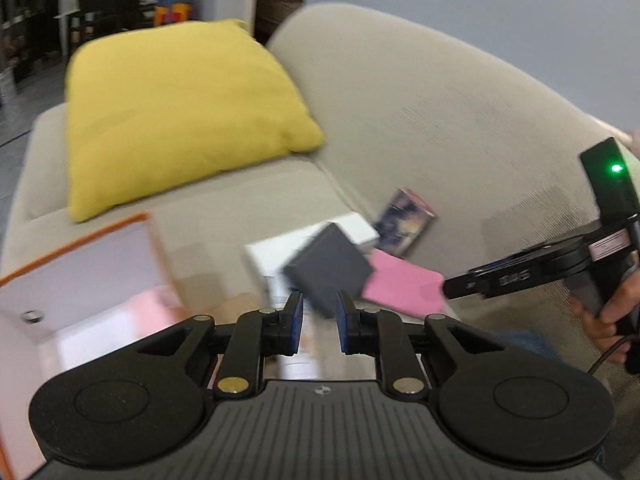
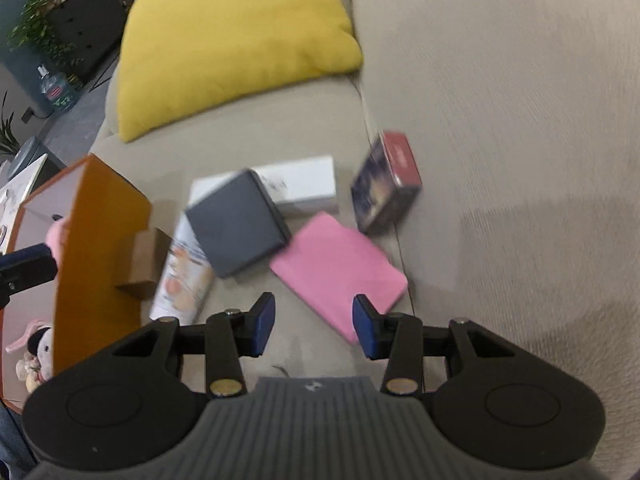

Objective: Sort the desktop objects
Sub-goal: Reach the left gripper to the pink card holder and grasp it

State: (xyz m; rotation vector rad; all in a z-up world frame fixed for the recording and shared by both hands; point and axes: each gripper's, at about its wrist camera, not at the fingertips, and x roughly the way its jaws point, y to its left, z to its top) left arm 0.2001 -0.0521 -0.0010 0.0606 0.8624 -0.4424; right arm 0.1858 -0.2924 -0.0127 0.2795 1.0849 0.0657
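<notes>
Left wrist view: left gripper [image 1: 319, 322] jaws slightly apart, empty; dark grey box [image 1: 330, 270] just beyond, on white box [image 1: 308, 250]; pink pad [image 1: 404, 284] right of grey box | Right wrist view: right gripper [image 2: 314, 326] jaws half apart, empty; pink pad [image 2: 340, 270] right of grey box [image 2: 238, 222]; orange bin [image 2: 96, 248] left.

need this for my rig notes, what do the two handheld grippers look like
Both the left gripper and right gripper are matte black, with a ribbed grey centre plate, round side discs, brass-coloured pivot pins and blue finger pads. From the left wrist view, the right unit carries a black module with a green light and a cable.
</notes>
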